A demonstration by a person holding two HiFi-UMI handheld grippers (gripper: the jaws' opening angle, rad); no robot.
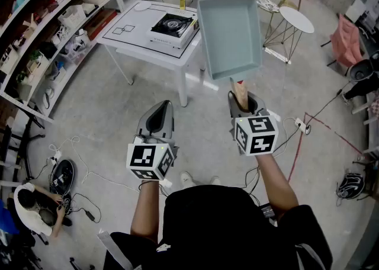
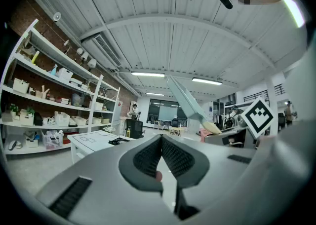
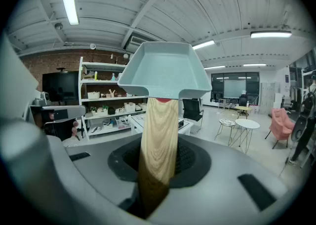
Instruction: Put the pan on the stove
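Carrying the square pale-green pan (image 1: 230, 38) by its wooden handle (image 3: 158, 135), the right gripper (image 1: 241, 102) has its jaws part-closed and clamped on that handle. The handle runs straight out from the jaws, with the pan body at its far end, up in the air (only floor beneath it). The portable gas stove (image 1: 173, 26) sits on the white table (image 1: 127, 44), ahead and to the left of the pan in the head view, and apart from it. The coming move, I judge, is a carry forward and leftward, then a lowering onto the burner. The left gripper (image 1: 159, 116) hangs on the stove's side, jaws together and empty.
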